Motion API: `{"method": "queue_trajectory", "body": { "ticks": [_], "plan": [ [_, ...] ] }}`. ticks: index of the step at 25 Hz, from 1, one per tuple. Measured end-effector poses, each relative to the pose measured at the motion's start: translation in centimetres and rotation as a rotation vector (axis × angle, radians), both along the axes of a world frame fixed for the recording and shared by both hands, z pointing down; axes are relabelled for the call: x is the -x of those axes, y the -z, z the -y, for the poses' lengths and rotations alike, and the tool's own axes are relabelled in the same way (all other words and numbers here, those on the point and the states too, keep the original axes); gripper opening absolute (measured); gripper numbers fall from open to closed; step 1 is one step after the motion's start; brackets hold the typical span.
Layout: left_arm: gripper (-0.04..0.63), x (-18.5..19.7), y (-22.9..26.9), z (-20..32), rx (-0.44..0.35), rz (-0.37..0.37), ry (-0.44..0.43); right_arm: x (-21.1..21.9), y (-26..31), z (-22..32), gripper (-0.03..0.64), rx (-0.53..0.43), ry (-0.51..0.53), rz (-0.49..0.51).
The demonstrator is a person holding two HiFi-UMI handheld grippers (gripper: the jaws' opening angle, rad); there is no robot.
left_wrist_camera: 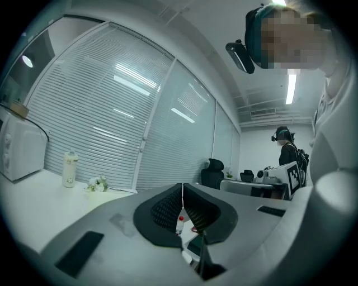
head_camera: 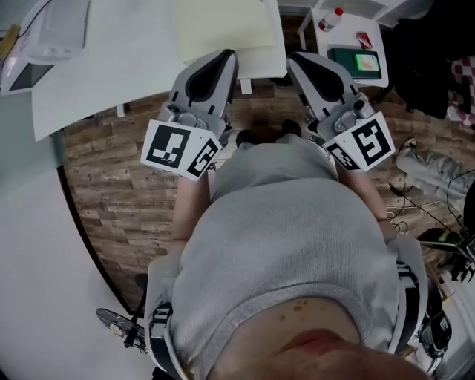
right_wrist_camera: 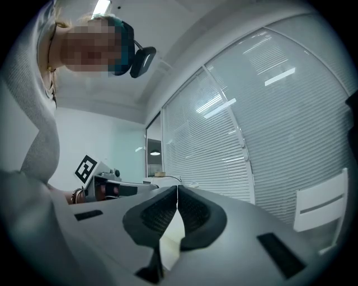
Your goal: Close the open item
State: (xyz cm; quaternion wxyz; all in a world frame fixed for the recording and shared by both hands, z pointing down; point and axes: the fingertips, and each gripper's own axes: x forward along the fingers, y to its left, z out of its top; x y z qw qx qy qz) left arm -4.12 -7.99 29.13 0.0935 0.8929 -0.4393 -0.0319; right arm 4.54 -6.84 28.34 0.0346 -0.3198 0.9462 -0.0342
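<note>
My left gripper (head_camera: 225, 58) and right gripper (head_camera: 297, 61), jaws shut and empty, sit level facing the table (head_camera: 104, 89); the open item, unseen, probably lies ahead.

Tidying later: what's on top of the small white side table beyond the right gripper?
On the small white side table: a red-capped white bottle, a dark green flat case, a red item. The right gripper covers part of its near edge.

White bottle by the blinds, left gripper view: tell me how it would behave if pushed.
The white bottle stands upright, tall and narrow, so a push near its top would likely tip it. Its rounded body suggests it would then roll. Its weight cannot be told.
</note>
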Motion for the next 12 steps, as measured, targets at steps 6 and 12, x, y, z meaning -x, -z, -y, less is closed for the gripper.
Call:
{"method": "queue_trajectory", "body": {
  "ticks": [6,12],
  "plan": [
    [0.015,0.7,-0.1,-0.6,-0.004,-0.01,-0.021,0.4,-0.3,-0.9,0.063,-0.002,-0.036,-0.003],
    [0.015,1.4,-0.1,-1.2,-0.013,-0.007,-0.043,1.2,-0.5,-1.9,0.064,-0.008,-0.056,-0.012]
  ]
}}
